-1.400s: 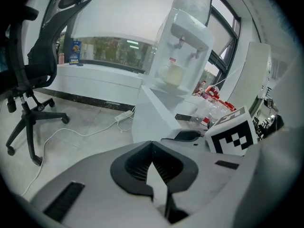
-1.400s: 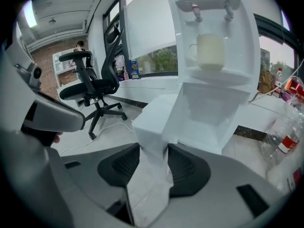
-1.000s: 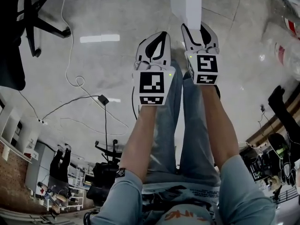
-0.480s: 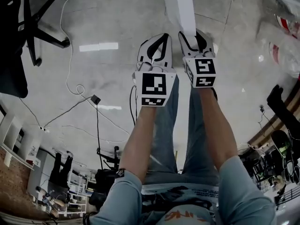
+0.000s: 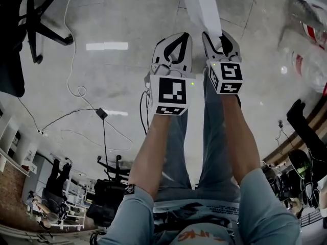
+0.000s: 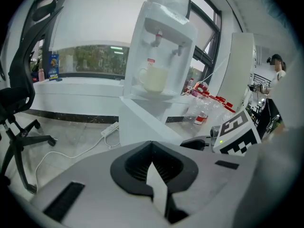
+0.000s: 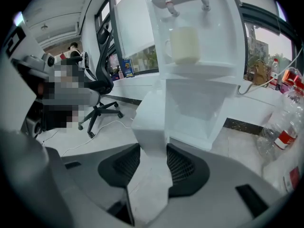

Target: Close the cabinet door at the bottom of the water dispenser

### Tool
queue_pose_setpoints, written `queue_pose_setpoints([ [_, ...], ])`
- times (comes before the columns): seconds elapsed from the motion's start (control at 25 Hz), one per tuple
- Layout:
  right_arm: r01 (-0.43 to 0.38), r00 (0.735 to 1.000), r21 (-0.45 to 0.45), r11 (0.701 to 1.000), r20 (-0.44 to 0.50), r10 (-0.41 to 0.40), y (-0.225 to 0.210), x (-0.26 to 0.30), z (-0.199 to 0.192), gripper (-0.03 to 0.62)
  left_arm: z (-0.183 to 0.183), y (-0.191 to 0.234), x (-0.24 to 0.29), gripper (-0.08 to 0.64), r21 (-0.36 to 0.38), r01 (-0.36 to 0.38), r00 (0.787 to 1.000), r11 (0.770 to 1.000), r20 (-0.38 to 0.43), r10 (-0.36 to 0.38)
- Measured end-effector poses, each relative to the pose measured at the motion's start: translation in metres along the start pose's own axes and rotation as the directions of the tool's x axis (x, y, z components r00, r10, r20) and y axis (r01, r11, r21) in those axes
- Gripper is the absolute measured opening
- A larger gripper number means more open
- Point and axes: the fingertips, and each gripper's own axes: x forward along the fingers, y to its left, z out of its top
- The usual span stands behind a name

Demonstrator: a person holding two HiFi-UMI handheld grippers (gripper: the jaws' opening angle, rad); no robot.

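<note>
**Right gripper on the door, left one idle**

Head view. Both grippers are out ahead of me over the pale floor [image 5: 117, 137]. My right gripper [image 5: 217, 35] is clamped on the near edge of the white door [image 5: 196, 1], which runs up out of the frame. My left gripper [image 5: 179, 37] hangs just beside it, not touching the door, tips pinched together on nothing. A chair [image 5: 30, 19] stands at far left, a cable [image 5: 76, 88] loops across the floor, and clear bottles [image 5: 309, 50] lie at far right.

Left gripper view. The left gripper [image 6: 152, 151] shows both jaws pressed together, nothing between them. Ahead stands the dispenser [image 6: 166, 37] with a pale cup [image 6: 153, 79] on its tray under the taps. The door [image 6: 142, 122] swings out from the base toward me, wide open. The marker cube of my right gripper [image 6: 236, 132] sits at the right. Bottles [image 6: 204, 110] lie on the floor beyond it, and a chair [image 6: 19, 103] is at the left.

Right gripper view. The right gripper [image 7: 151, 144] has its ribbed pads [image 7: 183, 164] on either side of the door [image 7: 149, 113], gripping its free edge. Behind the door the cabinet [image 7: 199, 113] gapes open under the dispenser [image 7: 223, 42]. The cup [image 7: 184, 44] sits on the tray above. A chair [image 7: 102, 94] stands far left, and bottles [image 7: 280, 127] are at the right.
</note>
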Motion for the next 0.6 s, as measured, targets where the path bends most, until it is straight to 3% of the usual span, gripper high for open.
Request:
queue_pose_setpoints([
  [0.6,-0.016,1.000,-0.092,0.996,-0.002,0.016,-0.066,-0.009,0.004,0.192,0.019,-0.045,0.037,0.020,-0.053,-0.043,0.999,0.998,0.015,0.044],
])
